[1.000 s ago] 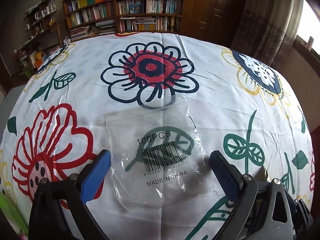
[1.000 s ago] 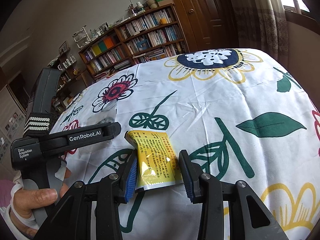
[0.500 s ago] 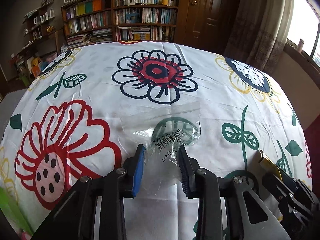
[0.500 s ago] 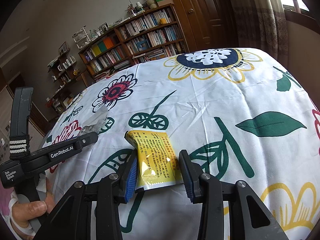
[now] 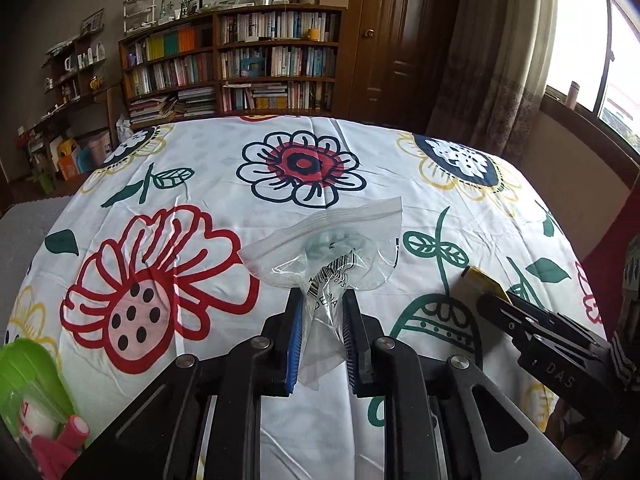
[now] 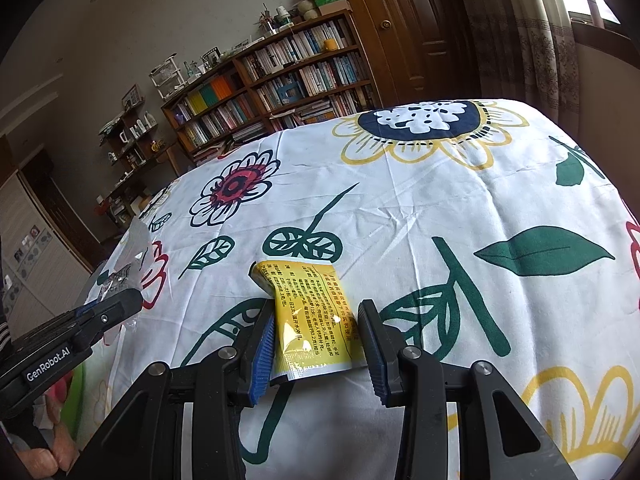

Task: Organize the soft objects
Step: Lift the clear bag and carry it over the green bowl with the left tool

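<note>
A clear zip bag (image 5: 332,248) with a barcode is pinched in my left gripper (image 5: 320,304), which is shut on its lower part. The bag is crumpled and stands up off the flowered tablecloth (image 5: 200,184). In the right wrist view that gripper (image 6: 120,304) and the bag (image 6: 132,256) show at the far left. My right gripper (image 6: 316,312) is closed across the width of a yellow sachet (image 6: 312,312) printed with black text, both pads touching its sides just above the cloth. The left wrist view shows the sachet (image 5: 478,280) at the tip of the right gripper (image 5: 500,304).
A green package with a pink item (image 5: 28,392) lies at the near left table edge. A hand (image 6: 44,456) holds the left gripper's handle. Bookshelves (image 5: 240,68), a wooden door (image 5: 400,40) and a curtained window (image 5: 500,60) stand beyond the table.
My left gripper closed from wide open onto the flat clear bag and raised it, crumpling it. The right gripper and the yellow sachet have not moved.
</note>
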### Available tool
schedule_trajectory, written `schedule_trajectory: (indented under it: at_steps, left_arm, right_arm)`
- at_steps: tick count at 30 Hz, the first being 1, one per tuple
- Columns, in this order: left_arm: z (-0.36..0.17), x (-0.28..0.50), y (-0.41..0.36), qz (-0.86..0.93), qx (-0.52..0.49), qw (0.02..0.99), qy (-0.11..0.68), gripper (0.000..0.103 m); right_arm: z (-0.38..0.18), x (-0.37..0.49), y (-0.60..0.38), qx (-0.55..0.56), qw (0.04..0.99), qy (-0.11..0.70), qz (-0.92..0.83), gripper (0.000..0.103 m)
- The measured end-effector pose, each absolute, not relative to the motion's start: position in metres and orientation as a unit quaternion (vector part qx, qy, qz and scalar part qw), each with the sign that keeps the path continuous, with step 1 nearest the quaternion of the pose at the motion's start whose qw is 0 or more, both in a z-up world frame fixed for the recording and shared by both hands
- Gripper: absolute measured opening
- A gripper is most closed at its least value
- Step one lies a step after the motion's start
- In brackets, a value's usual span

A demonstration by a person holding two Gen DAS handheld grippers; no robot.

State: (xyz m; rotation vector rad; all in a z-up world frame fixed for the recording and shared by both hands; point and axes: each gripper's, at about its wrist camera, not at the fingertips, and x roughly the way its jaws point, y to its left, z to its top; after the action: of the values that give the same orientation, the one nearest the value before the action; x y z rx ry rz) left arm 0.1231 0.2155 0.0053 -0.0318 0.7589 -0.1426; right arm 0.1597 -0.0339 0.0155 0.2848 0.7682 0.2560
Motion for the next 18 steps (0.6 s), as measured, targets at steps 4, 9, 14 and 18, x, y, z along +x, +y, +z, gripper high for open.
schedule_trajectory:
  at_steps: [4,9,14,18]
  left_arm:
    - [0.013,0.103,0.217,-0.076,-0.015,0.929,0.362,0.019]
    - [0.018,0.080,0.223,-0.077,-0.018,0.930,0.358,0.019]
    - [0.024,0.057,0.233,-0.081,-0.019,0.932,0.354,0.019]
    - [0.026,0.039,0.240,-0.085,-0.010,0.933,0.349,0.019]
  right_arm:
    - [0.019,0.157,-0.029,0.130,0.913,0.363,0.134,0.042]
    - [0.024,0.152,-0.024,0.120,0.918,0.350,0.146,0.042]
    - [0.032,0.147,-0.019,0.109,0.918,0.350,0.151,0.042]
    - [0.038,0.130,-0.017,0.109,0.916,0.349,0.163,0.042]
